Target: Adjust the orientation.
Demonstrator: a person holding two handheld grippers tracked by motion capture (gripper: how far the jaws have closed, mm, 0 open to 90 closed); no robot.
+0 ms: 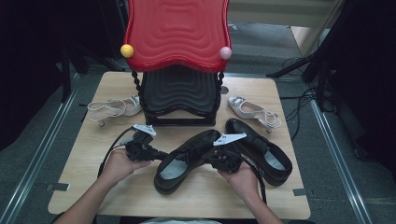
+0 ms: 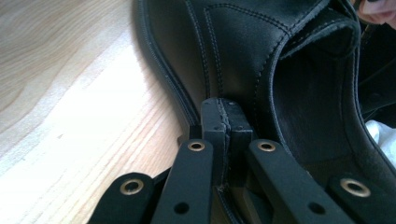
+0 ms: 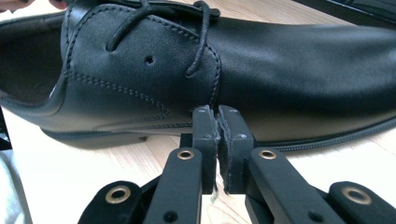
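My two hands hold a tool on either flank of a black leather lace-up shoe (image 1: 187, 161) lying near the front edge of the bench (image 1: 93, 186), toe pointing away toward the shoe rack. The left tool (image 1: 161, 155) has its jaws pressed together with nothing between them, tips at the shoe's welt beside the opening, while the right tool (image 1: 205, 158) is likewise pressed shut and empty, nosing the opposite side just below the laces (image 3: 201, 42); I cannot tell whether either tip actually touches the leather. I judge the shoe moderately heavy for its size, stiff in the sole and heel, softer and yielding at the quarters, with a smooth polished upper likely to slide under hard pads. The collar edge or the heel counter looks the surest place to pinch; squeezing both sides from outside would risk a slip. Just to its right lies the matching black shoe (image 1: 261, 149), and farther back a white heeled sandal (image 1: 114, 108) and its mate (image 1: 254, 111) flank the black and red two-tier rack (image 1: 180, 56).
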